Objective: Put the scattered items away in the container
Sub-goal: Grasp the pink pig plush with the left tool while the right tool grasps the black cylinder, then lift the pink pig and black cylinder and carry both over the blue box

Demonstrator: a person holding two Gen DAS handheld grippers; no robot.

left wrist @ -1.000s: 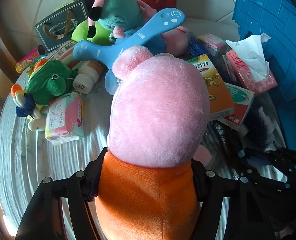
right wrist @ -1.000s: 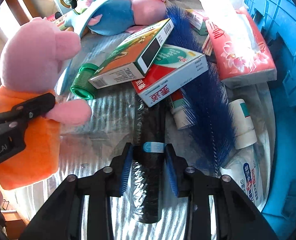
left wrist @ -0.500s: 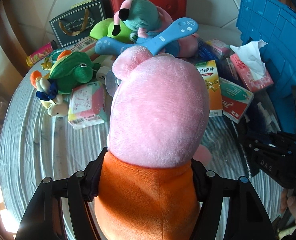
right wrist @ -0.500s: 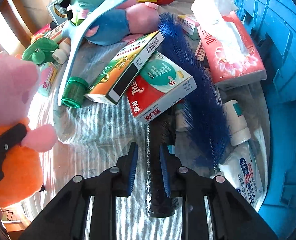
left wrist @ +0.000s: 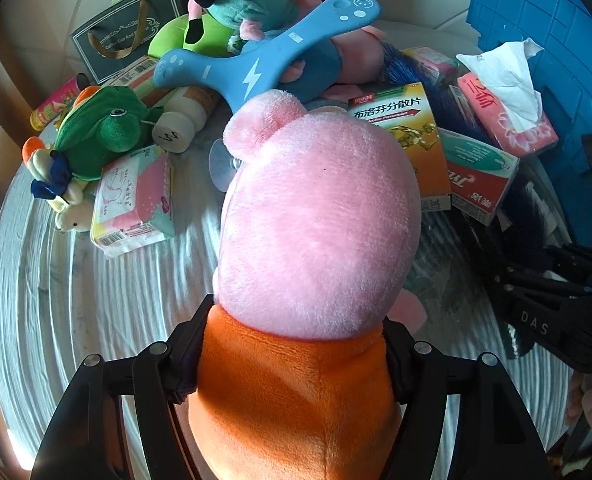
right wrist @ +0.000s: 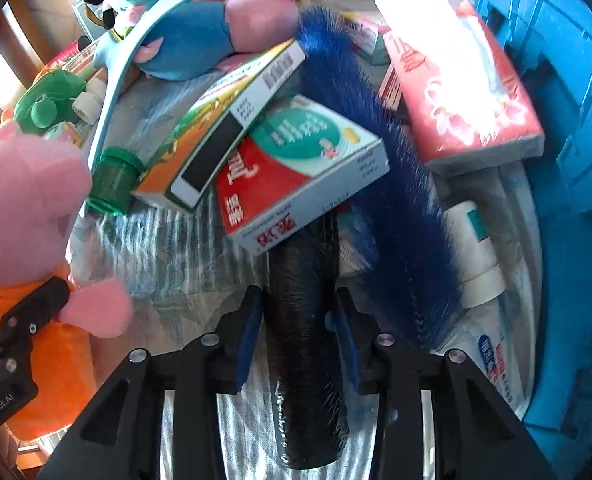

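Note:
My left gripper (left wrist: 292,332) is shut on a pink pig plush in an orange dress (left wrist: 315,216) and holds it above the table; it also shows in the right wrist view (right wrist: 28,200). My right gripper (right wrist: 297,320) is shut on a black roll of bags (right wrist: 303,344), whose far end lies under a red and white medicine box (right wrist: 296,184). The blue crate (right wrist: 567,100) stands at the right, also in the left wrist view (left wrist: 543,20).
An orange medicine box (right wrist: 220,128), a blue bristle brush (right wrist: 391,184), a pink tissue pack (right wrist: 463,92), white tubes (right wrist: 475,248), a green cap (right wrist: 114,184), a blue massager (left wrist: 264,60), a green frog plush (left wrist: 96,136) and a wipes pack (left wrist: 136,200) crowd the table.
My right gripper has closed on the black roll and drawn it back from under the boxes. My left gripper with the pig plush has shifted a little over the table.

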